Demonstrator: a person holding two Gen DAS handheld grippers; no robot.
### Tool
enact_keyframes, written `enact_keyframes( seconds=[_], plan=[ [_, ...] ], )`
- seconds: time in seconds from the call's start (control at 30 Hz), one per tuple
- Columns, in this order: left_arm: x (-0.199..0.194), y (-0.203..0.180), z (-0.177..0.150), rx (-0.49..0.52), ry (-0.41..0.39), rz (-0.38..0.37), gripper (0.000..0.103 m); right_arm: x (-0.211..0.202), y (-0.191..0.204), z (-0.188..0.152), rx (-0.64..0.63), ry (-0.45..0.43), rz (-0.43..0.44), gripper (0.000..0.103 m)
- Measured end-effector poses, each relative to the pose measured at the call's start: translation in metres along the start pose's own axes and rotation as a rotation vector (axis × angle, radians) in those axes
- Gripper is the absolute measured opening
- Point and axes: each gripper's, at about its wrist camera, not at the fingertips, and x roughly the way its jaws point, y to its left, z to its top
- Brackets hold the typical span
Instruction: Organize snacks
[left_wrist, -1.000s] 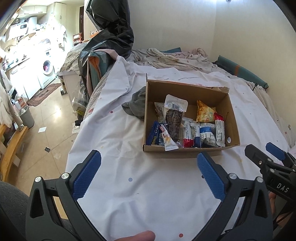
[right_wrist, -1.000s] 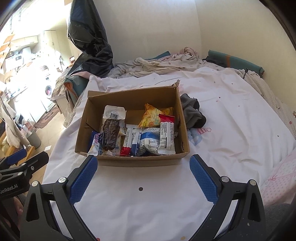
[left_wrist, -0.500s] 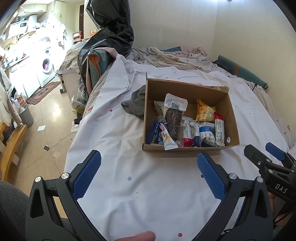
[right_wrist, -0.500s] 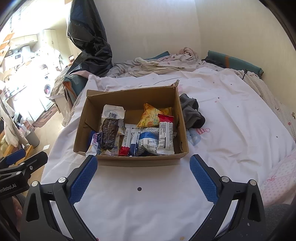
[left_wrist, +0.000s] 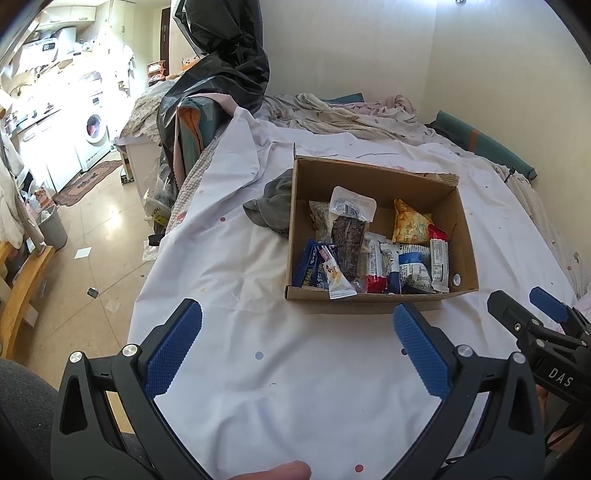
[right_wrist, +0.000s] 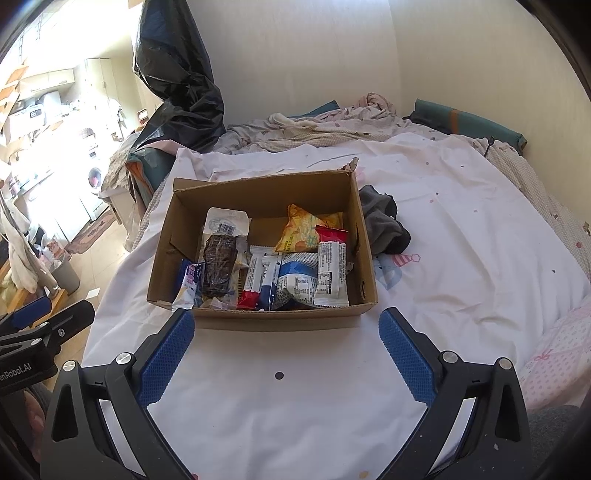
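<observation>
An open cardboard box (left_wrist: 463, 229) (right_wrist: 364, 236) stands on a white sheet. Inside lie several snack packs: a dark brown bar in clear wrap (left_wrist: 346, 240) (right_wrist: 218, 264), a yellow chip bag (left_wrist: 410, 223) (right_wrist: 306, 229), blue-and-white packets (left_wrist: 412, 271) (right_wrist: 297, 282) and a white bar with a red end (right_wrist: 331, 271). My left gripper (left_wrist: 297, 347) hangs open over the sheet, short of the box and empty. My right gripper (right_wrist: 286, 345) is open too, its tips just before the box's near wall. Each gripper shows at the edge of the other's view.
A grey cloth (left_wrist: 271, 206) (right_wrist: 384, 221) lies against one side of the box. Crumpled bedding (right_wrist: 314, 125) and a black plastic bag (left_wrist: 221, 70) sit beyond it. The bed's left edge drops to a tiled floor (left_wrist: 92, 243) with a washing machine (left_wrist: 94, 131) far off.
Both grippers have edged a little closer to the box and shifted slightly; the right one's tips now sit near its front wall. Nothing was grasped or moved.
</observation>
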Motion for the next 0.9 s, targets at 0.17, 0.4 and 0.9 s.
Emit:
enact_keyframes(
  seconds=[0.17, 0.4, 0.9],
  plan=[
    [-0.0007, 0.0011, -0.0003, 0.000, -0.001, -0.001, 0.102, 0.0006, -0.0012, -0.0001, 0.002, 0.001, -0.001, 0.102],
    [-0.0010, 0.0014, -0.0002, 0.000, -0.001, -0.001, 0.102, 0.0011, -0.0017, -0.0003, 0.002, 0.000, -0.002, 0.102],
    [-0.0017, 0.0018, 0.0021, -0.002, 0.004, -0.004, 0.102, 0.0009, -0.0015, -0.0004, 0.003, 0.000, -0.001, 0.102]
  ],
)
